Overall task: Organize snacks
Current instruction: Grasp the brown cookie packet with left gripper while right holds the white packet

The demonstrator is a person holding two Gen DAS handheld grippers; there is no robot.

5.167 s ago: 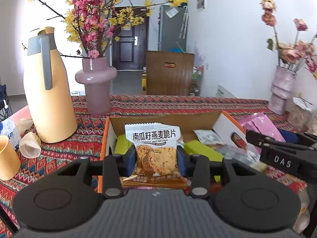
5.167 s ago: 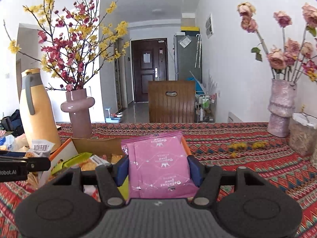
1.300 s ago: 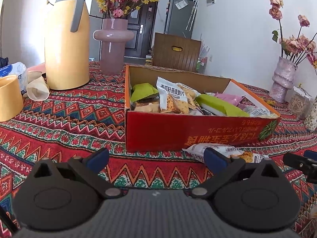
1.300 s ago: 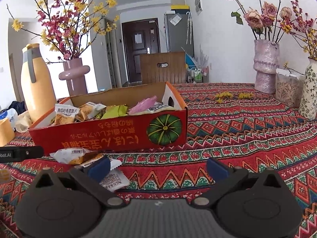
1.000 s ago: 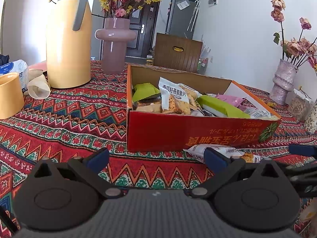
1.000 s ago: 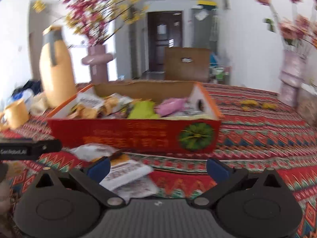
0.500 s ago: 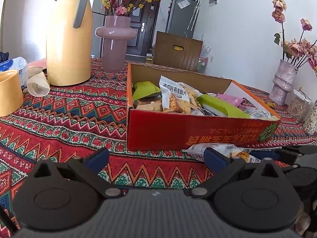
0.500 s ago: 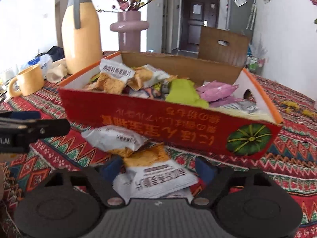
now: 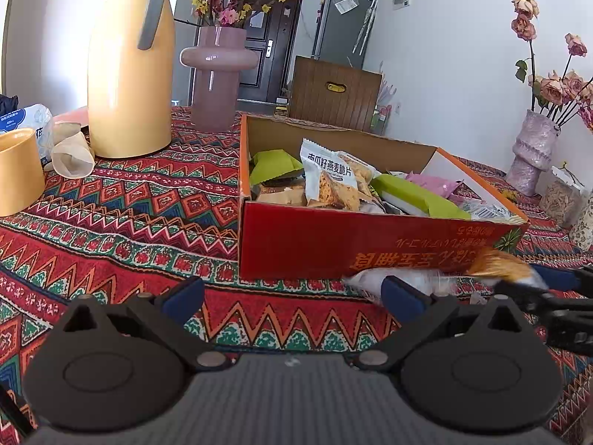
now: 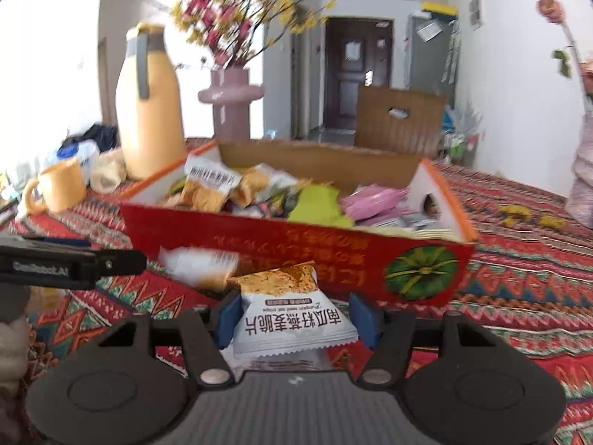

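Note:
A red cardboard box (image 10: 296, 248) holding several snack packets stands on the patterned tablecloth, and is also in the left wrist view (image 9: 333, 241). Just in front of it, my right gripper (image 10: 296, 315) has its jaws closing on a white and orange oat crisp packet (image 10: 296, 330), which is raised off the cloth. The same packet shows as an orange blur (image 9: 496, 263) in the left wrist view. Another white packet (image 10: 200, 267) lies on the cloth against the box front. My left gripper (image 9: 292, 296) hangs open over the cloth before the box, with nothing between its fingers.
A tall yellow thermos (image 9: 129, 74), a pink vase of flowers (image 9: 217, 74) and a yellow cup (image 9: 15, 170) stand to the left of the box. A second vase (image 9: 530, 155) and jars stand at the far right. A wooden chair back rises behind the table.
My right gripper has narrowed from wide open onto the oat crisp packet and raised it off the cloth. The left gripper has stayed put and open.

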